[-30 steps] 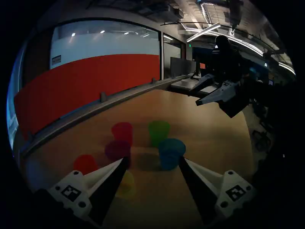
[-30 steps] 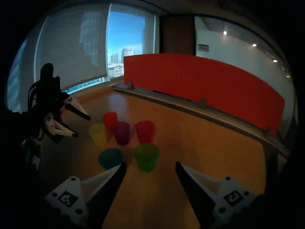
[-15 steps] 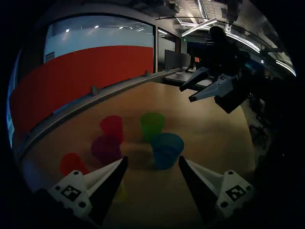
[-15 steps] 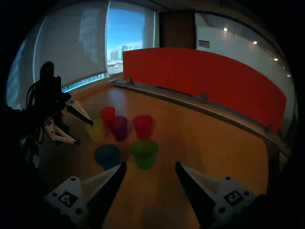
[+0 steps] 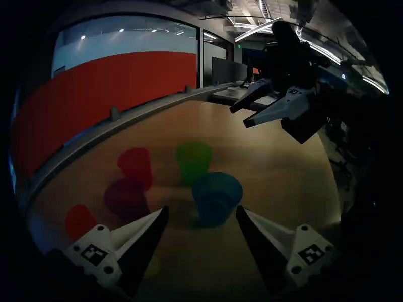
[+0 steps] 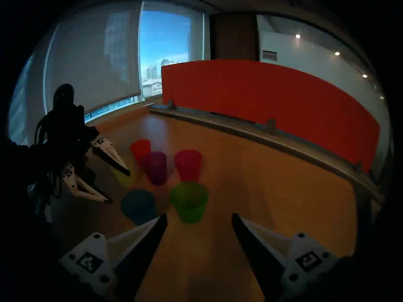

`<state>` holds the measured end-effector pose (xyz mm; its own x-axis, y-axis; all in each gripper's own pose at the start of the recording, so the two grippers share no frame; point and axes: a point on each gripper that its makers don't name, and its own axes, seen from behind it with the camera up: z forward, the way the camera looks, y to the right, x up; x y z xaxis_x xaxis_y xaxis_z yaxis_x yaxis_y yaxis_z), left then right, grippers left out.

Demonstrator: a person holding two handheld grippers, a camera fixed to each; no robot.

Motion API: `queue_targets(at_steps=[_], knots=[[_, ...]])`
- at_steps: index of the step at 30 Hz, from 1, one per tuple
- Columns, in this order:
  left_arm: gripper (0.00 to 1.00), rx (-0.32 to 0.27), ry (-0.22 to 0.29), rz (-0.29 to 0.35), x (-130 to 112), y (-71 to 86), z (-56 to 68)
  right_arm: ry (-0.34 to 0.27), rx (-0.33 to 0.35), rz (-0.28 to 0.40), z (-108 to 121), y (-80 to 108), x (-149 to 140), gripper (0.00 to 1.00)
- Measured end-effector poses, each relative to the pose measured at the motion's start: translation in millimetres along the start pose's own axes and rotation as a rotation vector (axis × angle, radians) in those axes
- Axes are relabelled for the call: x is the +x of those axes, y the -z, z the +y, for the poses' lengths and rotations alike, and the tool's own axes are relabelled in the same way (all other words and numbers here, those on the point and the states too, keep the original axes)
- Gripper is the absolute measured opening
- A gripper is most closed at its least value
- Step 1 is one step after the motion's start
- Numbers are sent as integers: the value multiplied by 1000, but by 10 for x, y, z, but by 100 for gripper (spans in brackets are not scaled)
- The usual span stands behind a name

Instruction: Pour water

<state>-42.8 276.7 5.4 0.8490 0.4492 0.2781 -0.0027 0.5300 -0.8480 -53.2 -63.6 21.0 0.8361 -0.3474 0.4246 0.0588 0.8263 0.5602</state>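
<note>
— Where do the cups stand?

— Six of them stand in a cluster on the wooden table (image 5: 287,176). In the left gripper view the blue cup (image 5: 216,196) is nearest, upright, just beyond the fingertips. The green cup (image 5: 194,161) is at its 12 o'clock, just beside it. The purple cup (image 5: 126,199) is at its 9 o'clock, and the pink cup (image 5: 135,165) at 10 o'clock.

— And the other two?

— The red cup (image 5: 79,221) is out at 8 o'clock. The yellow cup (image 6: 122,177) is half hidden behind a gripper finger in the right gripper view.

— Is there water in any of them?

— I cannot tell; the light is too dim.

— What about the left gripper (image 5: 201,208)?

— Its fingers are spread wide with nothing between them. It is low over the table and lined up on the blue cup, but apart from it.

— And the right gripper (image 6: 199,215)?

— Its fingers are spread too and it carries nothing. In its own view the green cup sits at 12 o'clock, just past its tips. The left gripper view shows it in the air at 1 o'clock, well above the cups.

— What's behind them?

— A red partition (image 5: 101,85) runs along the table's far edge, and a window (image 6: 166,55) is at 11 o'clock in the right gripper view.
</note>
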Motion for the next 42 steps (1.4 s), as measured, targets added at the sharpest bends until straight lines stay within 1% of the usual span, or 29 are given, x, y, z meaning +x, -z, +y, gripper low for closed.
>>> queue_targets(at_steps=[3,9,15,27,32,37,39,41,42], knots=[[99,-3,-3,-8,-5,-68,7,2,0,1,9,-1,2,99],[99,-22,-6,-25,-23,-186,83,3,-2,1,30,-6,4,99],[99,-26,-15,-42,-60,-312,132,2,-2,2,39,-17,9,99],[99,-23,-27,-61,-82,-547,172,0,0,0,55,-40,-14,99],[99,-33,-13,-60,-75,-608,189,-7,2,0,64,-41,-33,99],[99,-37,-2,-51,-49,-629,197,-7,0,-2,79,-38,-47,99],[96,-38,1,-50,-44,-632,198,-6,-1,-2,82,-37,-46,99],[88,-41,3,-50,-43,-638,209,-7,-1,0,81,-36,-37,99],[87,-42,4,-50,-43,-641,214,-7,-1,1,81,-35,-34,99]])
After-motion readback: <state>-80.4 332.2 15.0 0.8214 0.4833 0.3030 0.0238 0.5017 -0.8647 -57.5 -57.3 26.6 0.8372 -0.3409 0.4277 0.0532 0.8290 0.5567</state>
